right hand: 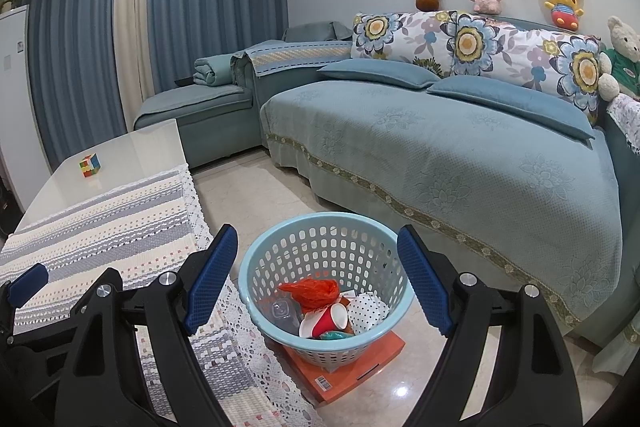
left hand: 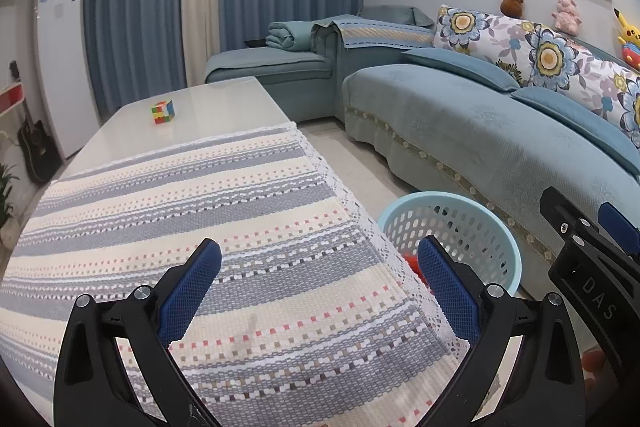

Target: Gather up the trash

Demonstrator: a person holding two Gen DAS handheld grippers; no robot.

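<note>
Both grippers are empty with their jaws spread wide: the left gripper hangs over the striped cloth, and the right gripper frames the basket beyond its tips.

What could go wrong from here, as I judge it:
- The basket sits on an orange box on the floor, not on the floor itself. A nudge from the right jaws against the rim could tip it or slide it off and spill what it holds.
- The lace edge of the cloth lies just beside and under the right gripper's left pad. A snagged pad could drag the cloth, and with it the cube on the bare tabletop beyond.
- Taking the cube for trash would be a mistake; it looks like a toy, not litter.

The trash itself lies inside the basket, below and ahead of the right jaws, roughly centred between them: an orange bag, a red cup, a dotted cup and a clear plastic piece. For the left jaws, the basket is ahead and to the right, just beyond the right pad. No loose trash shows on the cloth between the left jaws, so the collecting seems largely done.
</note>
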